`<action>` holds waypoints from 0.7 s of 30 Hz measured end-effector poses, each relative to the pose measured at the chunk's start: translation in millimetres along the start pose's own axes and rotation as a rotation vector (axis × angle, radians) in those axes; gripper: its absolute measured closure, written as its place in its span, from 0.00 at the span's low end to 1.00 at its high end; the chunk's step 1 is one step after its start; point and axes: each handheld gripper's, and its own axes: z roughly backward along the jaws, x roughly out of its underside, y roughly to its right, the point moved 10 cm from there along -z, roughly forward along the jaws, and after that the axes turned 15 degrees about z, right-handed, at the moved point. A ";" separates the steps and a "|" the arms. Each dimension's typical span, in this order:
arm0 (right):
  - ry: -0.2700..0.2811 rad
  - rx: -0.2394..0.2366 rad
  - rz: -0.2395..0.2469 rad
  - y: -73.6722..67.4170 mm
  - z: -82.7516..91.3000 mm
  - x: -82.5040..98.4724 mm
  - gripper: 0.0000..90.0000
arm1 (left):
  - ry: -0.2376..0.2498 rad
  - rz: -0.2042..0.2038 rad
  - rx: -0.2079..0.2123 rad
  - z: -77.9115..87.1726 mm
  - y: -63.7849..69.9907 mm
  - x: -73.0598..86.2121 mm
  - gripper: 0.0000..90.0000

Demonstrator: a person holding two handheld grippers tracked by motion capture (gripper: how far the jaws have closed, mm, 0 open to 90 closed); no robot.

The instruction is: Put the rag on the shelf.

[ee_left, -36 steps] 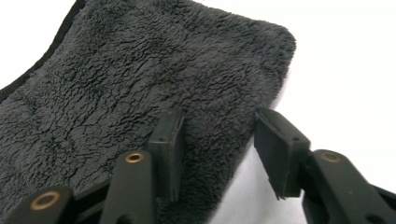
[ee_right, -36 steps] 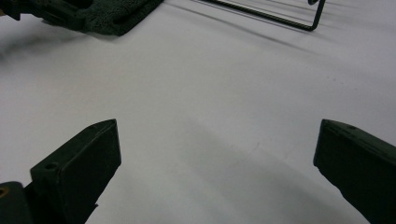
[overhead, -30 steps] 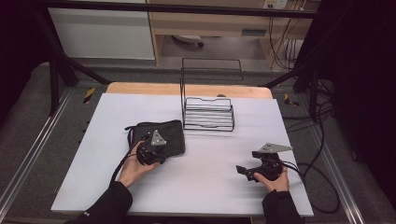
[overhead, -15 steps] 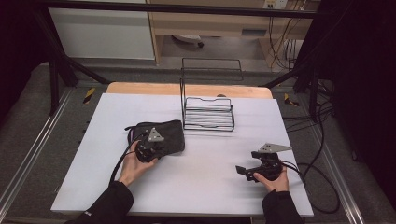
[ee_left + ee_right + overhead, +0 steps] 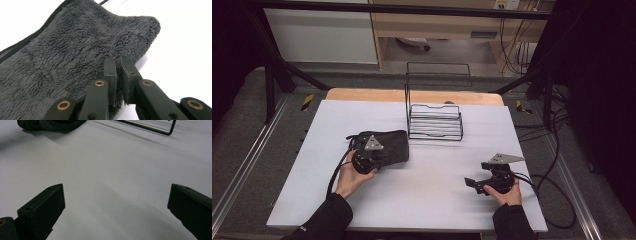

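A dark grey fleece cloth (image 5: 389, 144) (image 5: 75, 55) lies folded on the white table (image 5: 437, 200), left of centre. My left gripper (image 5: 381, 158) (image 5: 119, 63) sits at the cloth's near edge. Its jaws have just been closing and now pinch a fold of the fleece between them, with only a thin gap left. My right gripper (image 5: 469, 183) (image 5: 115, 195) rests low over bare table at the front right, pointing left. Its jaws stand wide open with nothing between them. The cloth (image 5: 50, 123) lies far ahead of it.
A black wire rack (image 5: 435, 122) (image 5: 150, 126) stands at the table's back centre, just right of the cloth. Cables trail off the table's right side (image 5: 557, 190). Bare table surface lies between the two grippers.
The left gripper has shifted slightly left at the cloth's near edge. The right hand and gripper have stayed where they were.
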 end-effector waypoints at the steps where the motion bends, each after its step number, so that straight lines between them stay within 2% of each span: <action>1: 0.000 0.000 0.000 0.0 0.0 0.0 0.02 | 0.000 0.000 0.000 0.0 0.0 0.0 0.92; 10: 0.003 0.000 -0.004 -0.6 0.3 -0.3 0.02 | -0.020 -0.014 0.012 8.7 8.0 11.6 0.92; 15: 0.004 -0.001 -0.004 -0.7 0.7 -0.4 0.02 | -0.032 -0.022 0.019 10.5 16.3 17.9 0.92; 21: 0.001 -0.002 -0.001 -0.8 0.6 -0.2 0.02 | -0.037 -0.021 0.046 16.5 28.9 23.9 0.92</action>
